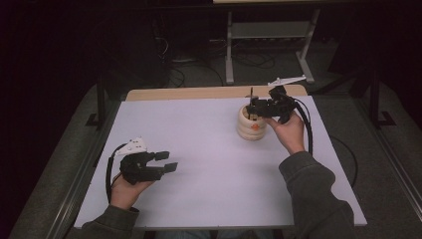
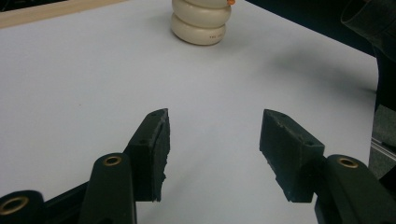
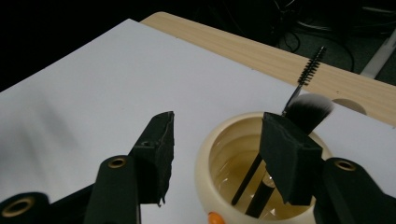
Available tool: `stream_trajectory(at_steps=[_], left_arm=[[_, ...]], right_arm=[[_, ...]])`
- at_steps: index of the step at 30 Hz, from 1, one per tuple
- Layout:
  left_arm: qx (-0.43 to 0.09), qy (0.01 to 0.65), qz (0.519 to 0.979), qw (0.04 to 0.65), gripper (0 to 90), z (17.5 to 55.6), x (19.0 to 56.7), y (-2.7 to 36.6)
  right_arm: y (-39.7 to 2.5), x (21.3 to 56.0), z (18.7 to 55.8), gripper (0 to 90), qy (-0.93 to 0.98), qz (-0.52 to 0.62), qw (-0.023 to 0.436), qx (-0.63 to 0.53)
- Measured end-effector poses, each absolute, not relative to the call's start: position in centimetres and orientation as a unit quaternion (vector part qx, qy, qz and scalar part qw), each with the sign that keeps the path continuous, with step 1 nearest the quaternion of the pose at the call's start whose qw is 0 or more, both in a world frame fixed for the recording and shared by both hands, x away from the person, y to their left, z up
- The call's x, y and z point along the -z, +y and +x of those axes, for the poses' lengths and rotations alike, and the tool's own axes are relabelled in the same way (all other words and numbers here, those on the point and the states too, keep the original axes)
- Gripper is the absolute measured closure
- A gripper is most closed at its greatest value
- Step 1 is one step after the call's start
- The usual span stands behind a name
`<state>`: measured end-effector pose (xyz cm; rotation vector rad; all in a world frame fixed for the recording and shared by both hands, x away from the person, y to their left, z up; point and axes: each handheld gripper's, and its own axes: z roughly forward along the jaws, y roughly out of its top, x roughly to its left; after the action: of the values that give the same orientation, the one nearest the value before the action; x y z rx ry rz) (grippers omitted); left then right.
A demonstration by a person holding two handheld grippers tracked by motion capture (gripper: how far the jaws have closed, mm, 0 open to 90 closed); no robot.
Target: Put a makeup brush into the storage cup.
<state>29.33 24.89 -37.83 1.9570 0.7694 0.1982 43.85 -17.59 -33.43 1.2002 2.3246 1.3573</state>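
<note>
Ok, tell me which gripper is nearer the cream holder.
Right. The right gripper is at the holder, jaws open over its rim beside the brushes standing in it. The left gripper is open at the near left of the table, well apart from the holder.

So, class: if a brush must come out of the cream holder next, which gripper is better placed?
Right. The right gripper hovers open over the holder with its brushes; the left gripper sits open, far across the table.

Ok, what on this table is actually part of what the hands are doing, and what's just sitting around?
In use:
cream ribbed ceramic pot
black fluffy makeup brush
thin black spiral wand
right gripper, open over the pot

Idle:
left gripper, open
white table sheet
</note>
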Motion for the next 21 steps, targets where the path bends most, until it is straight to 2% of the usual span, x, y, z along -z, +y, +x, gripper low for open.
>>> stream_trajectory(at_steps=[6,12,21], left_arm=[[-0.089,0.321,0.805,0.49,38.9,29.2,37.7,25.0],[-0.088,0.32,0.809,0.485,37.8,29.2,37.9,24.9],[-0.089,0.33,0.802,0.49,36.9,29.1,37.8,25.1]], right_arm=[[-17.7,33.4,42.8,37.3,0.78,0.398,0.097,-0.473],[-17.8,33.4,41.7,35.3,0.783,0.391,0.107,-0.472],[-18.5,34.2,40.7,31.6,0.783,0.399,0.092,-0.469]])
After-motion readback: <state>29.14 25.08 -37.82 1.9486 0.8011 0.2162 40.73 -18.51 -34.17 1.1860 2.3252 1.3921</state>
